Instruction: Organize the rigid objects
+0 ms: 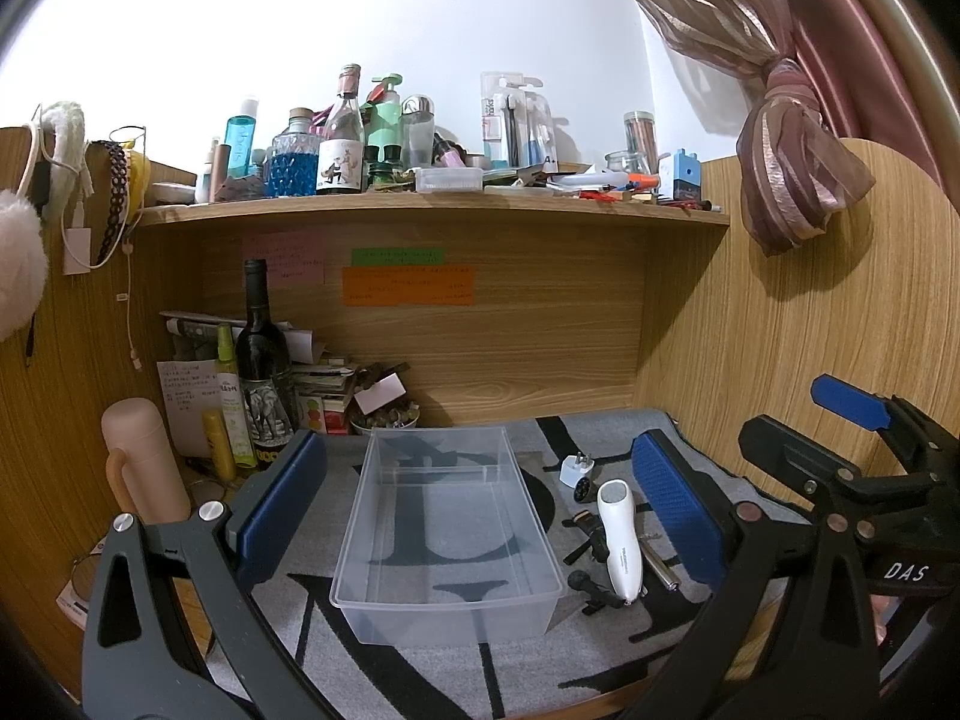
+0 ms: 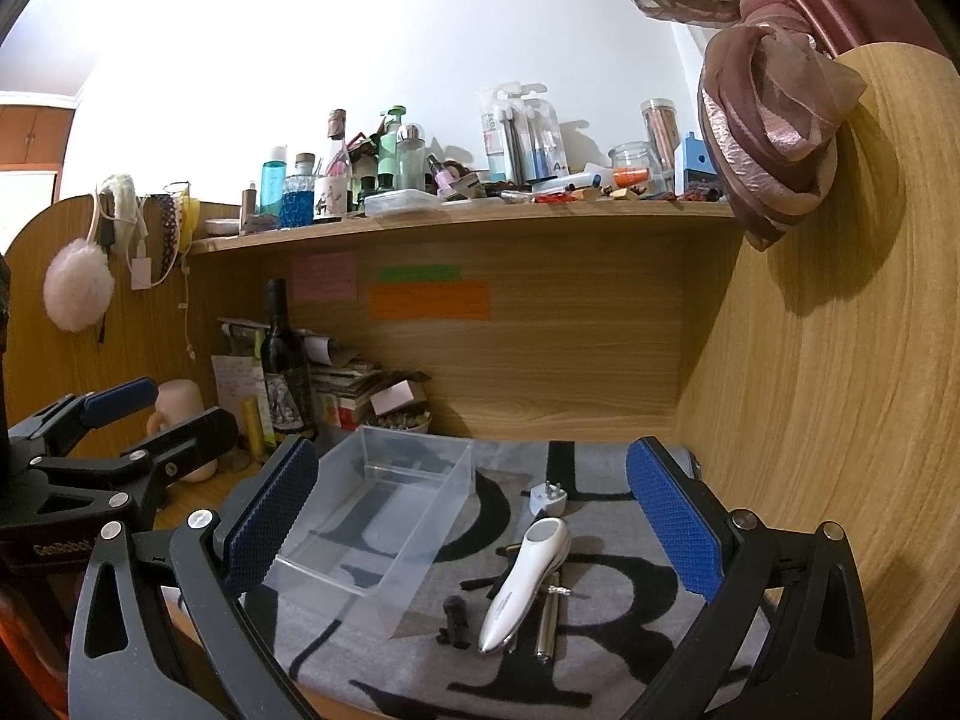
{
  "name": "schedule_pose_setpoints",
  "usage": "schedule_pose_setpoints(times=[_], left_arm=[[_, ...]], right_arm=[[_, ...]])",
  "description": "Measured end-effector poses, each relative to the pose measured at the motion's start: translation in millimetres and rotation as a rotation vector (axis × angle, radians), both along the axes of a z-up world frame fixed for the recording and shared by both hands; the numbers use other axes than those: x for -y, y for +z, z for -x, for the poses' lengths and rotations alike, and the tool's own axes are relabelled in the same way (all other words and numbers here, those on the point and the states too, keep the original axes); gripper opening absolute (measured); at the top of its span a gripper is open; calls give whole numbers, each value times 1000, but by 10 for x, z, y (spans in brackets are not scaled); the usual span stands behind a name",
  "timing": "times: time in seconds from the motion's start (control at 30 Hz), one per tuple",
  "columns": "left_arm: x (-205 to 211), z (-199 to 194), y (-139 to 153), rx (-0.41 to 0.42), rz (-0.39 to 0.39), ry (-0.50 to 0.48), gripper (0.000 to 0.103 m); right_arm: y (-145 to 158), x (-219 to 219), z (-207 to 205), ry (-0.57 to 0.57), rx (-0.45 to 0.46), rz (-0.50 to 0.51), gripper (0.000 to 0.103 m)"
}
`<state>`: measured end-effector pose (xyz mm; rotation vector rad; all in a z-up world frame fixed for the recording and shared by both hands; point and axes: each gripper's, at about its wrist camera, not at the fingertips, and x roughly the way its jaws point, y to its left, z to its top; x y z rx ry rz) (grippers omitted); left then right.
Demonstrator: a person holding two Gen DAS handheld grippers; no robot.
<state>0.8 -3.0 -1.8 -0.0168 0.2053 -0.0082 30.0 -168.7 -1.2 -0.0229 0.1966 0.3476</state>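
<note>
Both wrist cams face desk rear, low, prob. near; share clear bin.

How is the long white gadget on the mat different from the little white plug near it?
The white gadget is long and slim and lies flat on its side; the white plug is short and blocky, with metal prongs sticking up. The gadget has a grey round patch at one end; the plug looks plain. The gadget lies among small dark parts; the plug sits farther back, apart. Both are white and rest on the grey mat, outside the clear bin.
</note>
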Motion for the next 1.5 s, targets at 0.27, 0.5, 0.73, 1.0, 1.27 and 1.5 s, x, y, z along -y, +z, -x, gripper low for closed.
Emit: schedule_pose_setpoints(times=[0.27,0.5,0.73,1.0,1.27,1.5], left_arm=[[13,-126,-11,-21,-8,-2,103],[-162,-389,-119,-88,24,1,89],[-480,-793,-249,-170,41,47,82],[-808,-1321,-502,-332,50,63,58],[-989,-1727,-796,-500,51,25,39],[-1147,-2000,-1012,-623,88,-9,21]], right_arm=[[-16,-20,-103,14,-17,0,103],[-100,-63,-311,6,-39,15,102],[-223,-18,-592,-17,-109,21,85],[-416,17,-1025,-48,-225,54,63],[-574,75,-1378,-63,-354,67,47],[-712,97,-1670,-83,-446,102,40]])
